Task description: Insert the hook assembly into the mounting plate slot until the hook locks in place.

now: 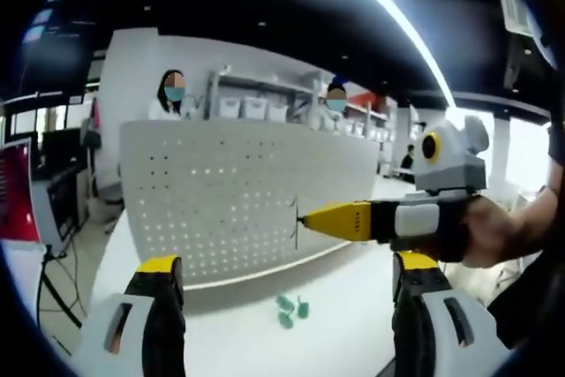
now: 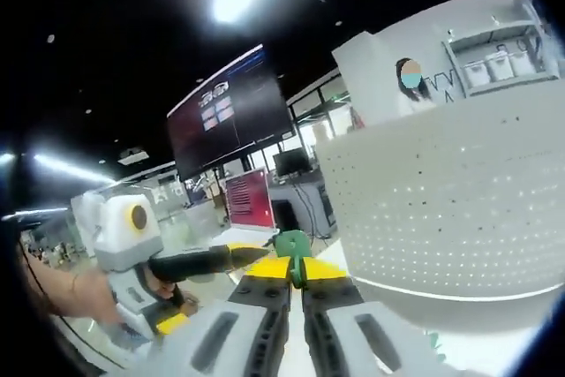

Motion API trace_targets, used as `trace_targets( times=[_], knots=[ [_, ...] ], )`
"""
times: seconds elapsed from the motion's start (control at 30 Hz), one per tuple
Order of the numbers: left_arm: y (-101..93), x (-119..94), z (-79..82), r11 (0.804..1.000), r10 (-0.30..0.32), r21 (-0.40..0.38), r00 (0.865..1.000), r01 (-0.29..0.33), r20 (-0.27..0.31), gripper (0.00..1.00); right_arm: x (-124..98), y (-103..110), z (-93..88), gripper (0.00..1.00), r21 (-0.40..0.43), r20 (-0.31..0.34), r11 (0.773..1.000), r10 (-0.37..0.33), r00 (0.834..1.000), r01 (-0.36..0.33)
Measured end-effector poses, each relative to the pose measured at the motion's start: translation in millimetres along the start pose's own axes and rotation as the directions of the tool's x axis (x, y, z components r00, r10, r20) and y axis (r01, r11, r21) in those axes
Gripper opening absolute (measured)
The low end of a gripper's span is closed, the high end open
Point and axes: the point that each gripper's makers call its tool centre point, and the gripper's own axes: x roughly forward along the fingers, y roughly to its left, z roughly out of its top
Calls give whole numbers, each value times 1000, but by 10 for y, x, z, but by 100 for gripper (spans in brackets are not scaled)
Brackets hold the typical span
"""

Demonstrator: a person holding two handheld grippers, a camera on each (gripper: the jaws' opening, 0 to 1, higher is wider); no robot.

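In the left gripper view my left gripper (image 1: 287, 293) is standing with its jaws wide apart and nothing between them, hovering over the white table (image 1: 344, 324) where a few small green hooks (image 1: 292, 309) are lying loose just in front of the pegboard. In the right gripper view my right gripper (image 2: 296, 273) is pinching a green hook (image 2: 292, 245) between its yellow tips, and in the left gripper view it (image 1: 305, 218) is pressing its tip against the perforated white mounting plate (image 1: 238, 196) standing upright on the table.
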Motion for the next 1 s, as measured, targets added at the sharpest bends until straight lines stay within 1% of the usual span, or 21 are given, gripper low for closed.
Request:
trace_targets(
  times=[0.03, 0.07, 0.1, 0.13, 0.17, 0.2, 0.23, 0.27, 0.3, 0.33, 0.37, 0.4, 0.47, 0.6, 0.67, 0.7, 0.77, 0.8, 0.87, 0.93, 1.0],
  knots=[
    [-1, 2, -9, 1000, 0, 0, 1000, 0, -2, 100, 8, -39, 23, 0, -10, 14, 1000, -17, 1000, 17],
    [-2, 6, -20, 1000, -1, -3, 1000, 1, -5, 100, 23, -107, 37, 0, -20, 29, 999, -50, 998, 50],
    [-8, 10, -28, 1000, -5, -6, 1000, 5, -6, 100, 34, -179, 62, 0, -96, 47, 992, -81, 996, 85],
    [-9, 18, -36, 1000, -8, -8, 1000, 8, -8, 100, 44, -268, 95, 0, -190, 85, 971, -129, 988, 144],
    [-11, 18, -36, 1000, -8, -7, 1000, 8, -7, 100, 66, -283, 60, 0, -185, 79, 971, -138, 987, 151],
    [-7, 22, -30, 1000, -6, -2, 1000, 6, -6, 100, 82, -330, 90, 0, -147, 111, 974, -157, 981, 172],
    [-9, 21, -26, 1000, -7, 5, 1000, 7, -8, 100, 86, -354, 96, 0, -142, 118, 973, -165, 979, 181],
    [-9, 23, -23, 1000, -8, 5, 1000, 8, -10, 100, 106, -421, 75, 0, -138, 111, 970, -187, 976, 201],
    [-7, 21, -19, 1000, -9, 5, 1000, 9, -10, 100, 113, -464, 89, 0, -138, 118, 966, -202, 972, 218],
    [-1, 22, -16, 1000, -10, 6, 1000, 10, -9, 100, 115, -524, 121, 0, -131, 136, 962, -224, 965, 242],
    [6, 19, -13, 1000, -9, 7, 1000, 9, -8, 100, 120, -555, 139, 0, -137, 140, 958, -232, 963, 251],
    [20, 17, -19, 1000, -7, 6, 1000, 7, -11, 100, 121, -612, 177, 0, -147, 155, 950, -252, 955, 275],
    [33, 19, -40, 1000, -8, -1, 1000, 8, -16, 100, 135, -682, 210, 0, -151, 161, 944, -270, 949, 294],
    [31, 28, -84, 1000, -13, -8, 1000, 12, -27, 100, 163, -913, 303, 0, -132, 183, 925, -331, 926, 356],
    [29, 34, -106, 1000, -16, -13, 999, 15, -34, 100, 195, -1039, 361, 0, -158, 192, 909, -355, 915, 386],
    [28, 36, -114, 1000, -17, -15, 999, 16, -35, 99, 213, -1116, 394, 0, -155, 198, 903, -369, 908, 401],
    [25, 33, -130, 1000, -16, -5, 999, 16, -37, 98, 216, -1241, 443, 0, -147, 211, 891, -397, 893, 431],
    [26, 30, -134, 1000, -14, 2, 999, 14, -36, 98, 210, -1334, 476, 0, -146, 223, 878, -419, 880, 455],
    [22, 24, -145, 1000, -18, -5, 999, 18, -34, 99, 186, -1440, 473, 0, -154, 234, 861, -444, 865, 484],
    [26, 17, -154, 1000, -17, -10, 999, 17, -31, 99, 182, -1604, 463, 0, -116, 233, 855, -472, 850, 506],
    [37, 9, -171, 1000, -18, -13, 999, 17, -32, 99, 171, -1690, 484, 0, -103, 241, 848, -485, 841, 519]
  ],
)
